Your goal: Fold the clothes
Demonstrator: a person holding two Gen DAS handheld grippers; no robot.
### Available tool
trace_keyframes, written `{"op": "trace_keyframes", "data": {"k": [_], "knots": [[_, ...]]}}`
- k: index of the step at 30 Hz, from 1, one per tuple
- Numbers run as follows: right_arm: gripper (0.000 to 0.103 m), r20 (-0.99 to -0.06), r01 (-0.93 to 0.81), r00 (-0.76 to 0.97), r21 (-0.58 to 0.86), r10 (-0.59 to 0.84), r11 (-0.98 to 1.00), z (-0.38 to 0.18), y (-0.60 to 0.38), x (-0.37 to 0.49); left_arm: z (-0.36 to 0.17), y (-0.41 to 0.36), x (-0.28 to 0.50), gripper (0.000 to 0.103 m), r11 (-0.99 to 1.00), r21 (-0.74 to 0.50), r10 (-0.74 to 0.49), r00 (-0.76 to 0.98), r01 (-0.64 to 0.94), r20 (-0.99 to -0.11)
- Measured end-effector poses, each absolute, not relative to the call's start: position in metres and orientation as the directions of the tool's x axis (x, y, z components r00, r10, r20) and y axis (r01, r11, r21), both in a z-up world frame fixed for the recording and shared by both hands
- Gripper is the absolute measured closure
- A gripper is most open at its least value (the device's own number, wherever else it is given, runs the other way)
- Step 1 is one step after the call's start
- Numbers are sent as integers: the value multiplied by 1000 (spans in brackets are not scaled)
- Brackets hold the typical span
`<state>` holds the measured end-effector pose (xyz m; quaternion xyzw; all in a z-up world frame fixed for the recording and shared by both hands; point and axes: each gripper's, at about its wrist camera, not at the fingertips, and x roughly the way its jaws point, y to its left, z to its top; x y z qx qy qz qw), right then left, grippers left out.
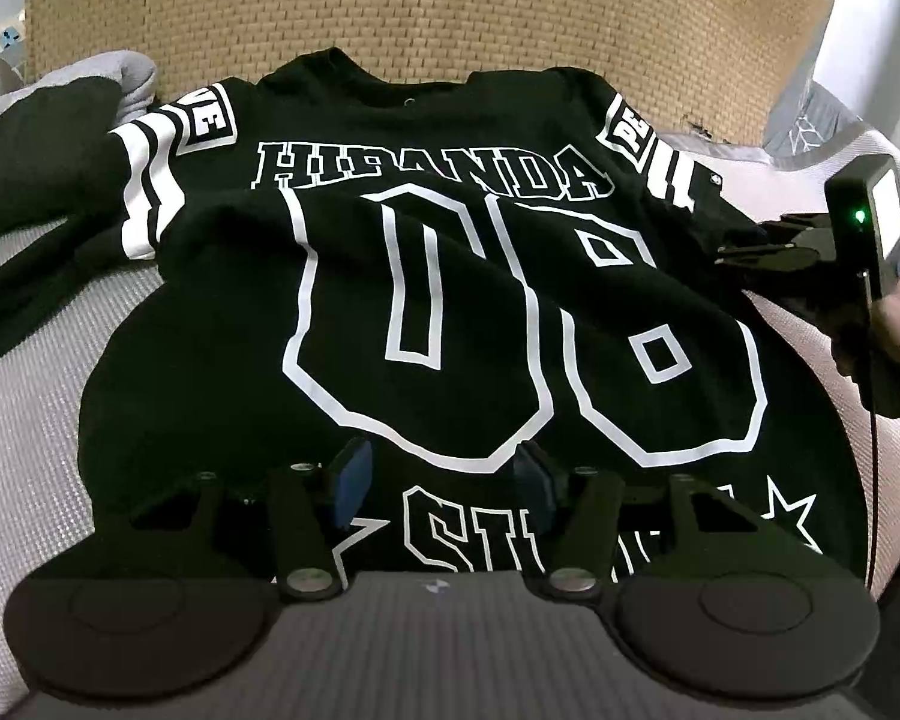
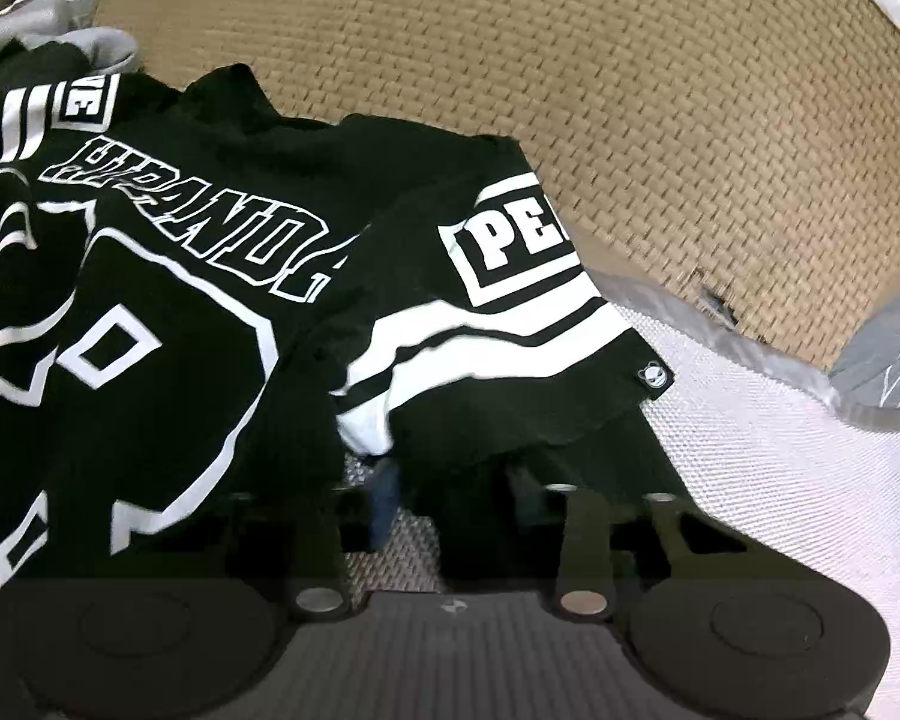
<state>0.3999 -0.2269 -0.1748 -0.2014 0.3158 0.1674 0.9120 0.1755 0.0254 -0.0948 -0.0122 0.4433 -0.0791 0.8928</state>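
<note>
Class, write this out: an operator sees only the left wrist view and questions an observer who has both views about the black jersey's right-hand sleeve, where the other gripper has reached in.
Operator: Where does the sleeve sit against those fingers?
Observer: The sleeve hem drapes over the fingertips of the right gripper.
Operator: What shows below the hem?
Observer: The white mesh cover shows between the two fingers, beneath the raised hem.
</note>
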Motion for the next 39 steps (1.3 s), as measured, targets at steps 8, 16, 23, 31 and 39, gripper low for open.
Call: {"op": "trace_keyframes", "data": {"k": [8,16,23,31,39], "knots": [[89,-615,-348,779,-262,122,900,-164,-258,409,-93,30,178,46,987,-91,-152,600,131,-785],[86,-652,-338,750,-239,107,910,-156,-287,415,-84,43,182,45,988,-86,-148,619,129,-771],[76,-679,-364,715,-157,168,918,-152,-296,388,-67,85,187,44,994,-87,-109,656,66,-747],[69,-648,-424,734,-201,205,883,-141,-287,332,-58,164,192,38,997,-41,12,686,-62,-727],[68,-656,-464,719,-210,227,861,-137,-260,303,-70,250,190,38,976,33,173,668,-217,-724]]}}
